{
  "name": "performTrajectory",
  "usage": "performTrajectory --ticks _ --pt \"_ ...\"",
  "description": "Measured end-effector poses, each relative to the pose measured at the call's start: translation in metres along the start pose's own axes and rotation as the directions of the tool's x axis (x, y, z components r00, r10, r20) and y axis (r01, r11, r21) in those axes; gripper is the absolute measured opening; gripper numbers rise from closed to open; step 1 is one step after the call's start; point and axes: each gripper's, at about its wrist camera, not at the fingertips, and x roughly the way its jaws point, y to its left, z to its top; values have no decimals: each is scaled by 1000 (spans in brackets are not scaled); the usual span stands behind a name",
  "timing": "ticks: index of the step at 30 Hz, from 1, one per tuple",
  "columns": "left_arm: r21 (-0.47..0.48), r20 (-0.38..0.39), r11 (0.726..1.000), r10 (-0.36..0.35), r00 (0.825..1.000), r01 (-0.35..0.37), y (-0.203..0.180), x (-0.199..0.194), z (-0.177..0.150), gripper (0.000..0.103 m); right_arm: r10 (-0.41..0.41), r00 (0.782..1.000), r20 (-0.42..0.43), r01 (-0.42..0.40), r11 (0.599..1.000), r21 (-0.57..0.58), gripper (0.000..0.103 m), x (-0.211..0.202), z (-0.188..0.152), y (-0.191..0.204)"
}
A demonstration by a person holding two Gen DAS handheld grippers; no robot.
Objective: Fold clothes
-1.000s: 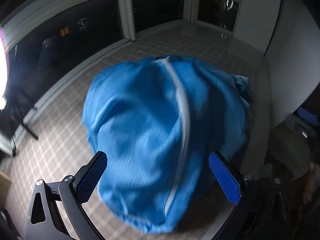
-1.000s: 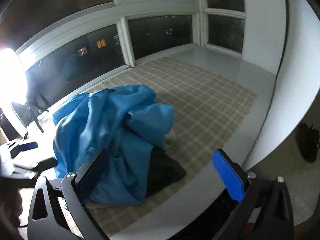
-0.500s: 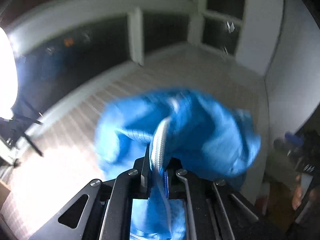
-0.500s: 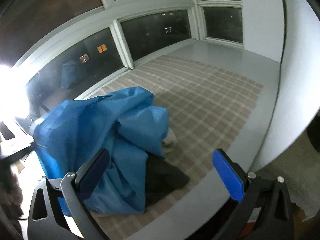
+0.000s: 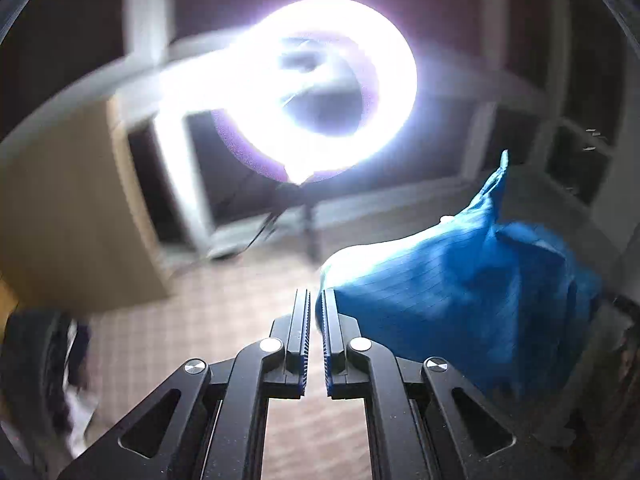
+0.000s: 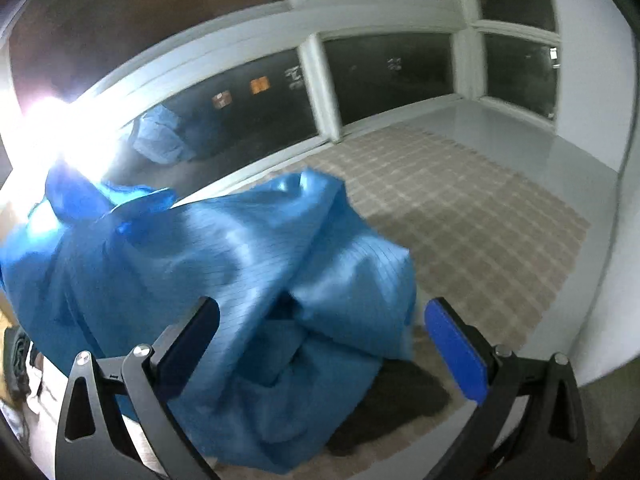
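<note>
Left gripper: jaws closed, pinching an edge of the shiny blue pinstriped fabric garment, which trails to lower right of frame. Right gripper: wide open, empty, garment heaped just ahead, centre-left, on checked beige mat. Right is nearer the bulk.

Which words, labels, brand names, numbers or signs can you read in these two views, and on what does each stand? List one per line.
None can be read.
Blue garment: no label or print shows.
Small orange and white lights or signs behind the window glass: too blurred to tell.
Left claw and right claw: no markings show.
</note>
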Motion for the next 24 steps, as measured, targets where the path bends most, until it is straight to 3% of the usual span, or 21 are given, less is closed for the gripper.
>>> performTrajectory --ticks 5,8,11,14,16,17,18,24 --pt "-90 -125 994 44 991 -55 44 25 -51 0 79 992 -98 -89 991 -96 103 41 -6 52" --pt "-99 -177 994 28 984 -46 50 38 -65 0 26 989 -146 -55 979 -196 103 69 -10 84" --pt "-67 -196 998 -4 981 -9 42 36 -55 4 -44 981 -188 -8 964 -265 103 97 -12 105" --pt "-45 -201 998 -45 978 37 35 49 -61 4 -44 984 -175 -8 957 -289 99 108 -15 116" --pt "-28 -208 998 -64 976 59 29 52 -66 4 -71 985 -159 19 951 -307 65 105 -13 122" --pt "-14 -211 998 -70 975 69 26 53 -69 5 -59 986 -158 9 953 -303 29 99 -12 123" --pt "-4 -213 997 -78 974 79 23 54 -70 8 -43 987 -157 -5 955 -296 11 92 -10 122" --pt "19 -221 989 -136 966 144 12 67 -73 11 62 990 -123 -86 977 -194 3 41 1 105"
